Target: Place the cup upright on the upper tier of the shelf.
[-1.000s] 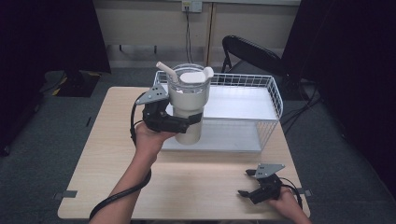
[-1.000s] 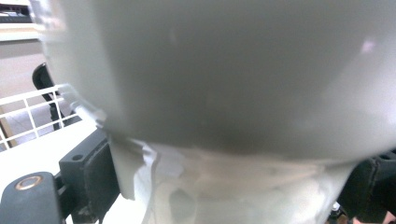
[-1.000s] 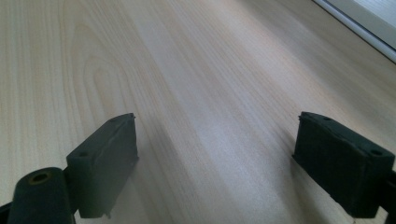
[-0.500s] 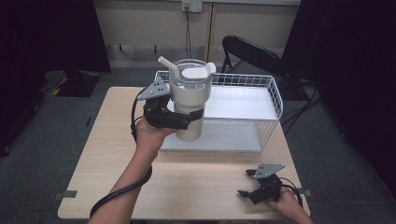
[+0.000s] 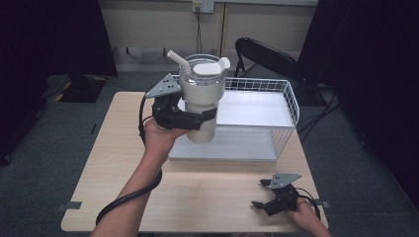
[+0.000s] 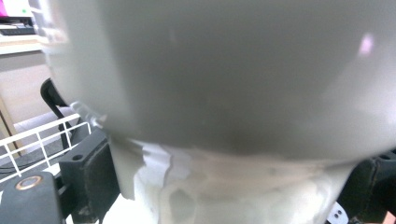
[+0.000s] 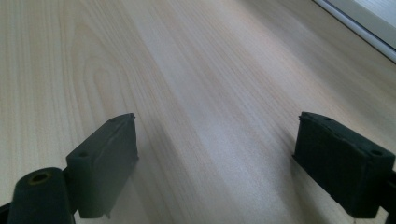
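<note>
So I've got the big tumbler (image 5: 200,106) clamped in my left gripper (image 5: 190,120), jaws wrapped around the narrower lower part of the body, since that's the only bit slim enough for them to close on. It's up in the air, upright, hanging over the left front corner of the white wire basket (image 5: 289,106) that sits toward the far side of the table (image 5: 123,163). I'm keeping it level because of the straw (image 5: 177,60) and lid on top, no idea if there's liquid in it. From the left gripper view the cup wall (image 6: 224,79) is right up against the lens, so the grip looks deep and snug.

My right gripper (image 5: 269,200) is parked low near the front right corner of the table, jaws spread wide with nothing between them, just bare wood (image 7: 196,93) underneath. It's out of the way on purpose, I figure, so the cup has free room to go down into the basket.
</note>
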Demonstrator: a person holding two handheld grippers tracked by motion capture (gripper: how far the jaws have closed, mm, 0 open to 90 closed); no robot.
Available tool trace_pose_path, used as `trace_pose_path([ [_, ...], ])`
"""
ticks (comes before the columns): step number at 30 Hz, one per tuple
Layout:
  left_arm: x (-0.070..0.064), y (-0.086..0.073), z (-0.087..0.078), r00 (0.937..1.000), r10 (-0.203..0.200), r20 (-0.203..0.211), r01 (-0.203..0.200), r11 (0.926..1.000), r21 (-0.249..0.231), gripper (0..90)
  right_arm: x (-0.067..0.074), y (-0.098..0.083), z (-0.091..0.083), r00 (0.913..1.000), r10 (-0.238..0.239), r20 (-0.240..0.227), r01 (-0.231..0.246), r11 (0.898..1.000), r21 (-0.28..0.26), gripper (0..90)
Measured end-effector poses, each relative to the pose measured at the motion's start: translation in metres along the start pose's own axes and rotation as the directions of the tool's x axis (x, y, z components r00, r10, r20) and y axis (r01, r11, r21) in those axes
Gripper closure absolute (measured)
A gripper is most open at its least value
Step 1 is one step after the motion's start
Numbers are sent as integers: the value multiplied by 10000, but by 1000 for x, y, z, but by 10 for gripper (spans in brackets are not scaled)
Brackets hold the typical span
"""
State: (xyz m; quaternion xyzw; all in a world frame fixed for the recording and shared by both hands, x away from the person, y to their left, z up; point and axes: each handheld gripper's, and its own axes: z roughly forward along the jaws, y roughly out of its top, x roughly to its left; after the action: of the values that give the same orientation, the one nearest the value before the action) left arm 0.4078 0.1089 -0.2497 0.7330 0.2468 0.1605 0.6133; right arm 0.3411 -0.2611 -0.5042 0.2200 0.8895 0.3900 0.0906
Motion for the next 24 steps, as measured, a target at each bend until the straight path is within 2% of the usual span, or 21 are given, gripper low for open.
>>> trace_pose_path([
  [14,4,15,2,10000,32,-62,-32,10000,-34,103,0,0,0,10000,7,-10,-7,10000,0,126],
  [24,10,24,5,9996,39,-287,-41,10000,-84,102,0,0,0,10000,-1,-10,1,10000,-3,126],
])
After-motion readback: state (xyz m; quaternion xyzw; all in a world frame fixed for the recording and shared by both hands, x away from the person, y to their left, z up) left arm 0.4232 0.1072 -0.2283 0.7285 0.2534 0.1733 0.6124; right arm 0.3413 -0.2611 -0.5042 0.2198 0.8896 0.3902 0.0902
